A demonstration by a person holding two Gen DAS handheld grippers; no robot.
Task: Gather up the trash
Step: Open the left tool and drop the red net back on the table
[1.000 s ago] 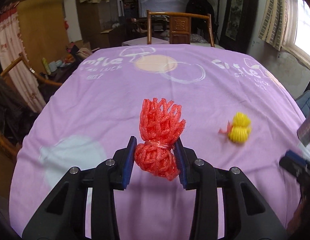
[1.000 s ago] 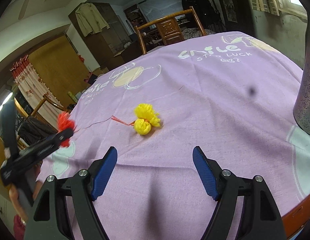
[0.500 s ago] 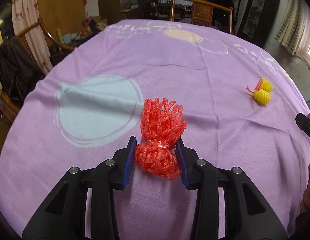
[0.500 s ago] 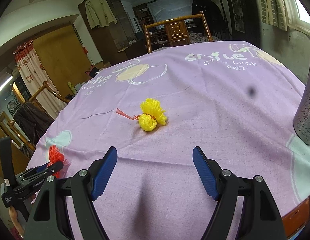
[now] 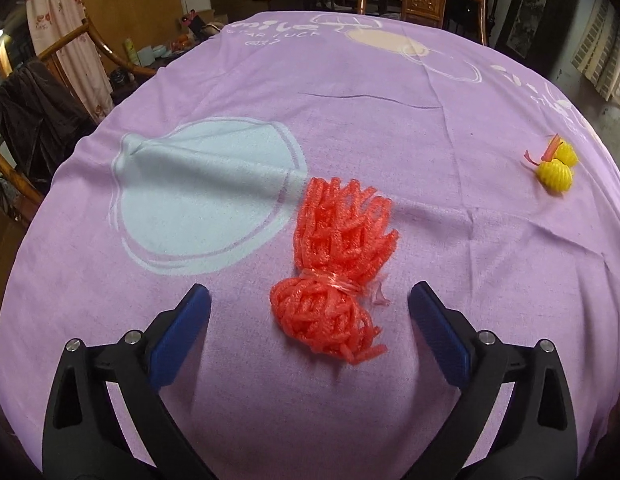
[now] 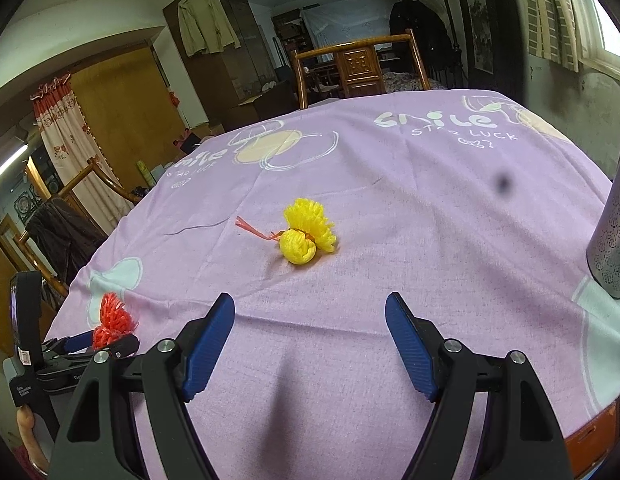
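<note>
A red foam fruit net (image 5: 330, 272), tied at the waist, lies on the purple tablecloth (image 5: 350, 100). My left gripper (image 5: 310, 290) straddles it with its jaws opening wide; neither blue pad touches the net. A yellow foam net (image 5: 556, 168) with a red string lies far off to the right. In the right wrist view that yellow net (image 6: 305, 236) sits a short way ahead of my right gripper (image 6: 310, 300), which is open with nothing between its fingers. The red net (image 6: 113, 320) and the left gripper (image 6: 97, 344) show at the lower left, near the table's edge.
A perforated metal cylinder (image 6: 614, 232) stands on the cloth at the right edge. A wooden chair (image 6: 358, 64) is behind the far side of the table. Another chair with dark clothing (image 5: 33, 120) stands left of the table.
The left gripper came down toward the cloth with the red net, then its jaws spread and let the net go onto the table. The right gripper has stayed put, still open.
</note>
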